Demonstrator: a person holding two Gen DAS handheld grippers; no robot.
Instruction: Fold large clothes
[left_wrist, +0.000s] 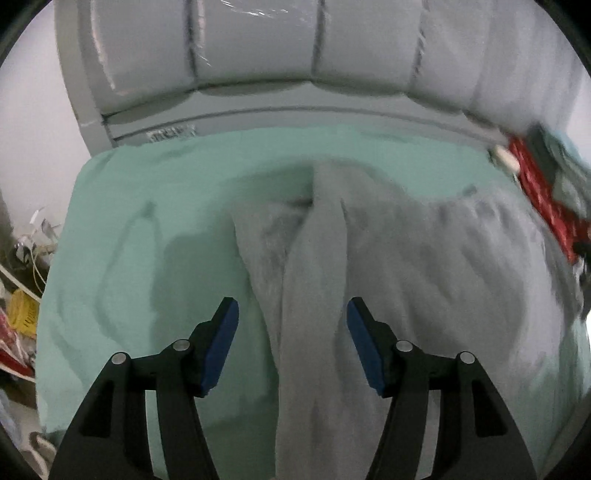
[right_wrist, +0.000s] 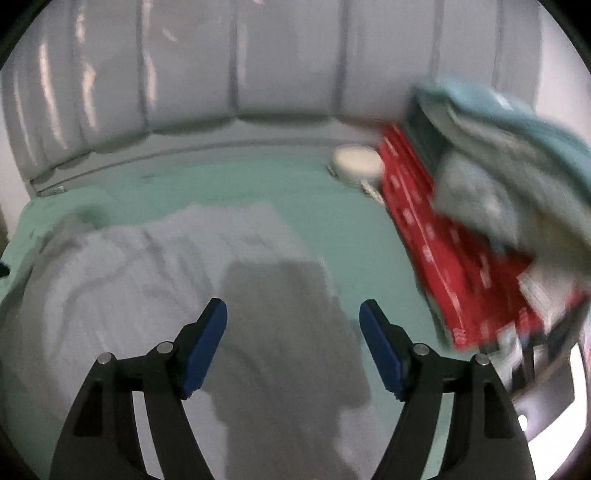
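A large light-grey garment (left_wrist: 388, 266) lies crumpled on the mint-green bed sheet (left_wrist: 129, 229). A long fold of it runs from the bed's far side down between my left fingers. My left gripper (left_wrist: 293, 314) is open above this fold, holding nothing. In the right wrist view the same garment (right_wrist: 155, 280) spreads over the left and middle of the sheet (right_wrist: 332, 229). My right gripper (right_wrist: 293, 317) is open above the garment's right part, where its shadow falls, and it is empty.
A padded grey headboard (left_wrist: 258, 55) stands behind the bed. A red box (right_wrist: 454, 266), a pile of bluish clothes (right_wrist: 509, 162) and a white round object (right_wrist: 356, 160) sit at the bed's right side. Clutter and cables (left_wrist: 26, 295) lie on the floor at left.
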